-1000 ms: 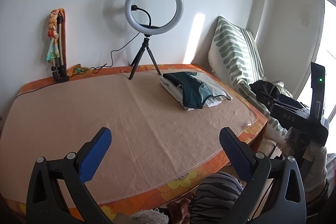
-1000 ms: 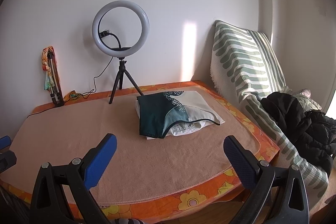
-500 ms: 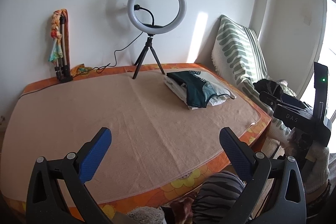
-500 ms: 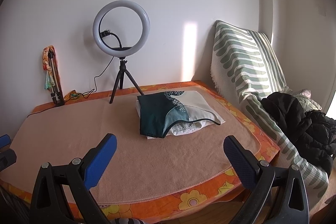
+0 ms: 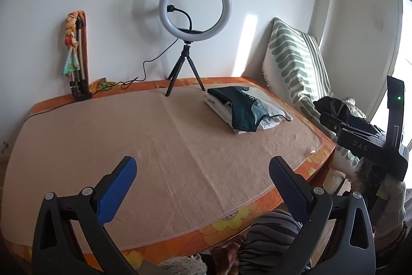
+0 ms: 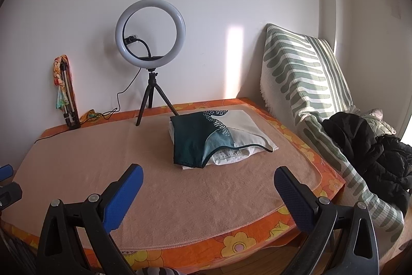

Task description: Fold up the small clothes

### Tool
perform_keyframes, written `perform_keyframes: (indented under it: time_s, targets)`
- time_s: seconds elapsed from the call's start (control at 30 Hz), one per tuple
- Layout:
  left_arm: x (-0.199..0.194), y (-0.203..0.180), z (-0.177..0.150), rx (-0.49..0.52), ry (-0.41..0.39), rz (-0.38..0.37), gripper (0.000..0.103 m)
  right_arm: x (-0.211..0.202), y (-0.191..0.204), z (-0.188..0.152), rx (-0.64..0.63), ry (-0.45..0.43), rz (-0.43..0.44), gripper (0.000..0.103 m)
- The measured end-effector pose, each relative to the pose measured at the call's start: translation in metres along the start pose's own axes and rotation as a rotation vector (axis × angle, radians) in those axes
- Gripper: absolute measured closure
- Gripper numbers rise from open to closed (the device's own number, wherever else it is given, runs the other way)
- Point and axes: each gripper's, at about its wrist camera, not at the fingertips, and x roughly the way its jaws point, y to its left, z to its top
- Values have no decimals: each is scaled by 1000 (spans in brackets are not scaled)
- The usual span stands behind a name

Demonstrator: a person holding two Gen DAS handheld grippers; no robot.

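A small pile of folded clothes (image 5: 244,107) (image 6: 216,138), dark teal and white, lies on the far right part of the table covered by a peach towel (image 5: 159,146) (image 6: 180,187). My left gripper (image 5: 203,172) hangs open over the near edge of the table, nothing between its blue pads (image 5: 116,187). My right gripper (image 6: 208,179) is open too, empty, over the near edge, with the pile well ahead of it. The right gripper's black body (image 5: 365,143) shows at the right in the left wrist view.
A ring light on a black tripod (image 5: 194,25) (image 6: 150,48) stands at the back, its cable trailing left. A folded tripod wrapped in cloth (image 5: 77,58) leans on the wall. A green striped cushion (image 6: 303,74) and dark jacket (image 6: 365,146) lie right. Striped fabric (image 5: 267,236) sits below the table edge.
The left wrist view has shifted slightly, so the ring light and pile sit a bit further right and lower. The right gripper's view is almost unchanged. Both grippers stay open.
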Motion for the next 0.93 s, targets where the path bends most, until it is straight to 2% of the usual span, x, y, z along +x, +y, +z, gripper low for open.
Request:
perform_keyframes:
  time_s: [0.43, 0.93]
  targets:
    - [7, 2, -3, 20, 9, 60, 1, 8, 2, -4, -3, 13, 9, 0]
    - [9, 17, -5, -3, 1, 106, 1, 18, 10, -4, -17, 29, 14, 0]
